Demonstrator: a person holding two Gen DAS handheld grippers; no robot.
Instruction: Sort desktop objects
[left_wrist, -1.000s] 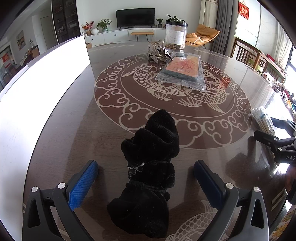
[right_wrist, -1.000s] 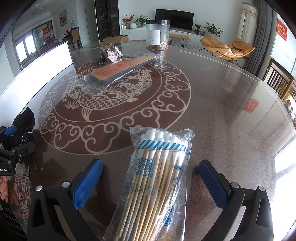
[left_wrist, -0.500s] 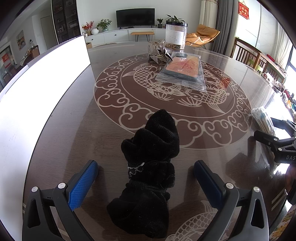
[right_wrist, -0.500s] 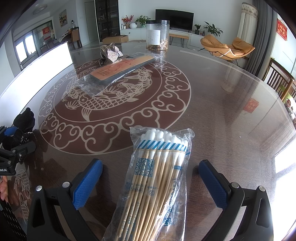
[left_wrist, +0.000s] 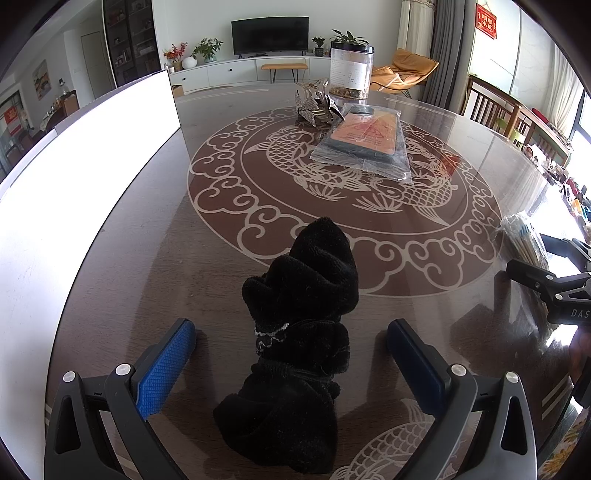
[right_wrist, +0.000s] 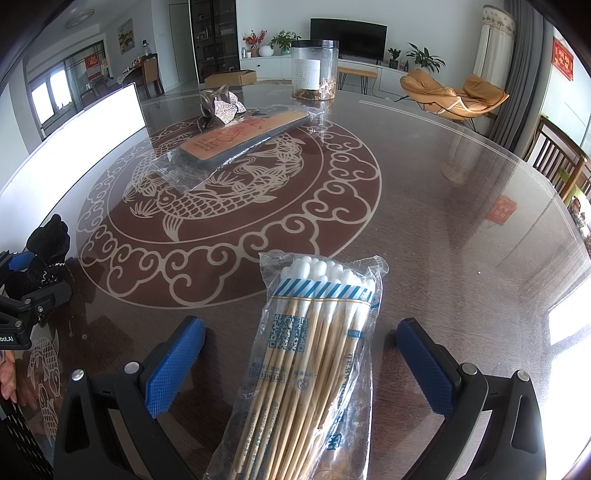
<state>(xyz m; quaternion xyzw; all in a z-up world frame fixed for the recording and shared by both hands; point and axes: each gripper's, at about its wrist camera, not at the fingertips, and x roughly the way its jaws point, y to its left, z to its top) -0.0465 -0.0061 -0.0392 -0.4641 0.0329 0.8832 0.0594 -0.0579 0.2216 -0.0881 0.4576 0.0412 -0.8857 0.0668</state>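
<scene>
On the glass-topped table (left_wrist: 155, 266) with the fish pattern, two things are being lined up for sorting, pretty much one per gripper. At the left gripper (left_wrist: 291, 354) the jaws are being kept wide apart, and a black fuzzy cloth bundle (left_wrist: 299, 332) is lying on the glass right between them, not being touched by either blue pad as far as can be seen. It's looking soft and squashy, probably very light, so it's likely going to be squeezed down a lot before anything bites; the narrow waist in the middle, where a bit of white trim is showing, is probably where it should be getting pinched. Over at the right gripper (right_wrist: 301, 354) the fingers are also being held wide open, with a bag of cotton swabs (right_wrist: 310, 350) sitting between them, cotton tips pointing away from the camera. That one's being judged as light but stiff along the sticks, with slippery crinkly plastic around it, so a grab across the middle of the sticks is being favoured over the loose bag end, which would likely just slide. Farther out near the table's centre, a flat wrapped orange packet (left_wrist: 365, 144) is lying beside a shiny crumpled foil thing (left_wrist: 317, 109), and a clear jar (right_wrist: 314, 70) is standing behind them. Nothing is being gripped yet.
</scene>
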